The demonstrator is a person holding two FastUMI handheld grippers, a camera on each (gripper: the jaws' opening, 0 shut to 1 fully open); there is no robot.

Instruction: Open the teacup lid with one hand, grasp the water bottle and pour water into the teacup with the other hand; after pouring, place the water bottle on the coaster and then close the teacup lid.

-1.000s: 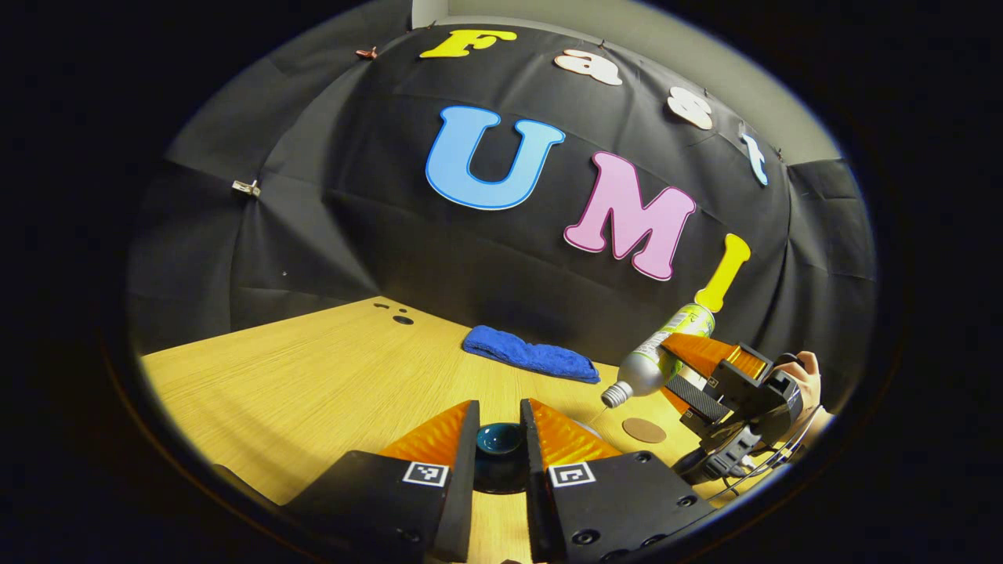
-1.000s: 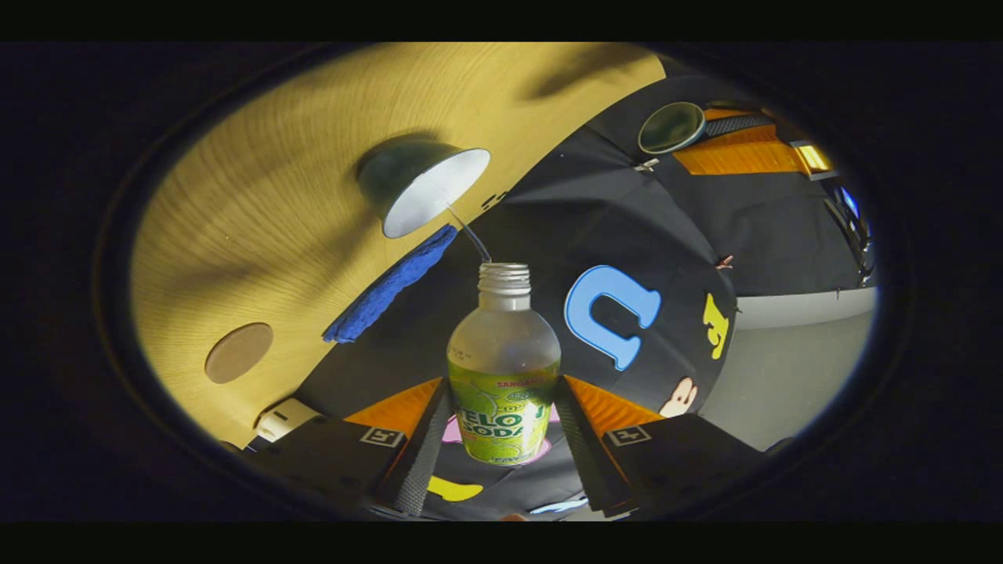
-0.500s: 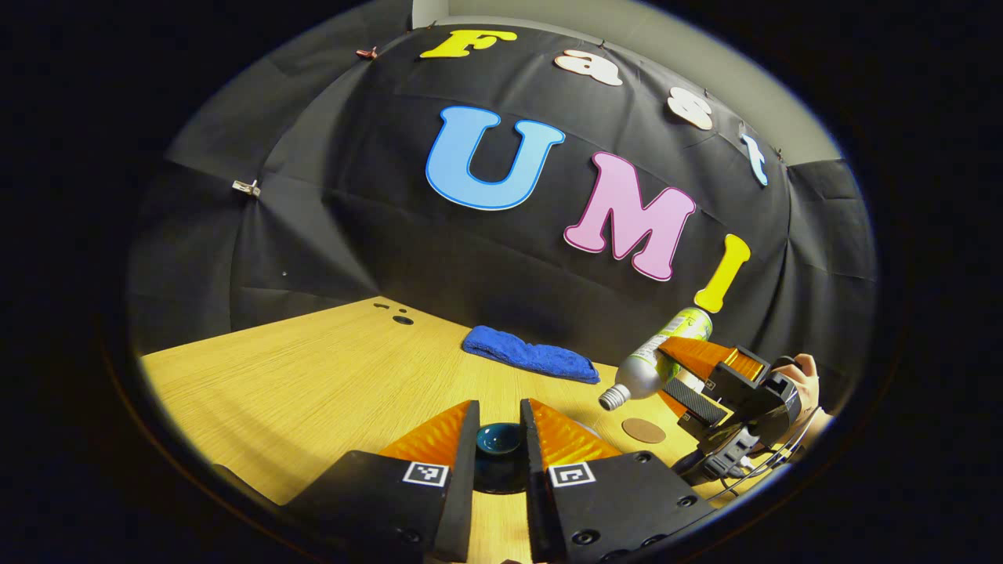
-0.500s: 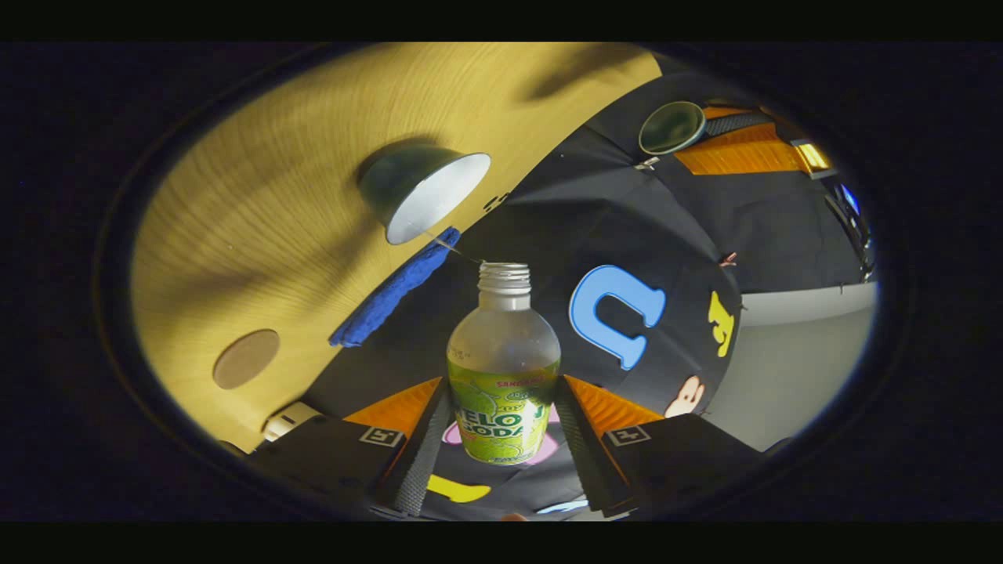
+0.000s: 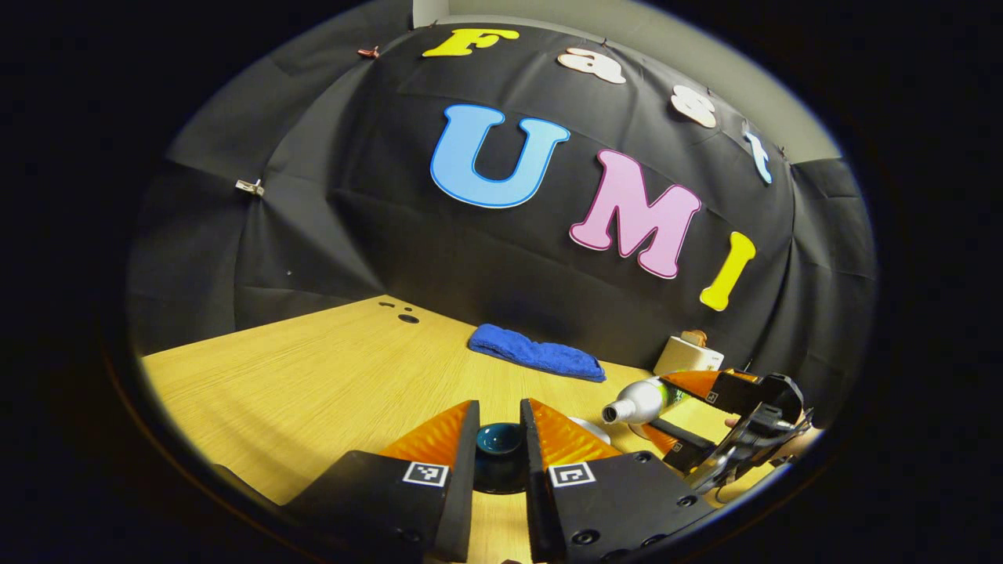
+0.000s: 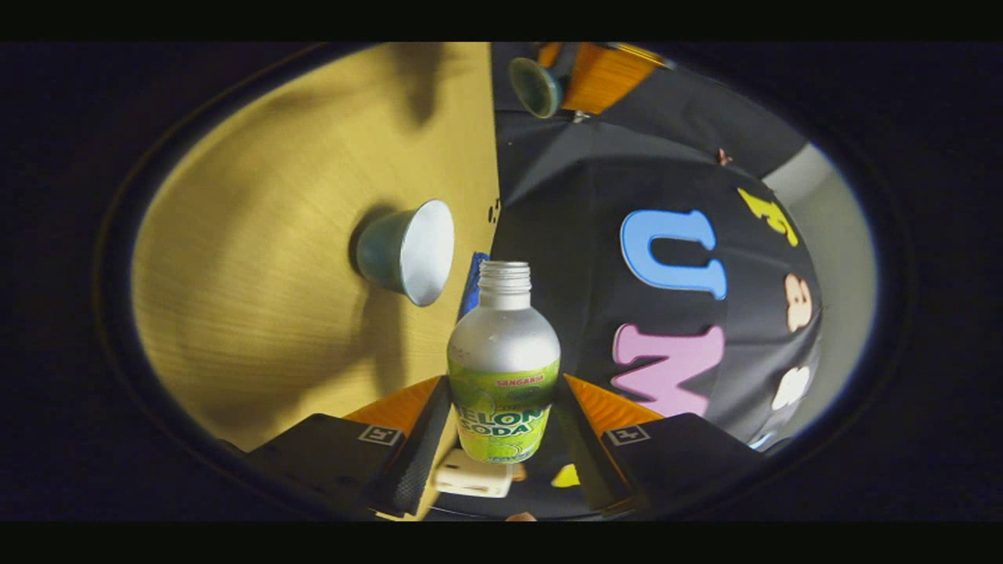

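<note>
My left gripper (image 5: 500, 442) is shut on the knob of the dark teal teacup lid (image 5: 500, 437) and holds it up above the table. In the right gripper view the lid (image 6: 537, 86) and that gripper (image 6: 584, 74) appear at the top. My right gripper (image 6: 504, 395) is shut on the water bottle (image 6: 504, 368), a silver bottle with a green label and no cap. The bottle (image 5: 639, 401) lies almost level, mouth toward the teacup. The teacup (image 6: 407, 251) stands uncovered on the table, white inside. No water runs from the bottle's mouth.
A folded blue cloth (image 5: 537, 356) lies by the back wall. A small white box (image 5: 688, 356) stands at the back right, behind the right gripper (image 5: 705, 407). The wooden table (image 5: 313, 376) has small holes (image 5: 407, 317) near its far left edge.
The bottle has swung from a downward tilt to nearly level and moved lower and right. The thin stream into the cup has stopped. The left gripper has held still with the lid.
</note>
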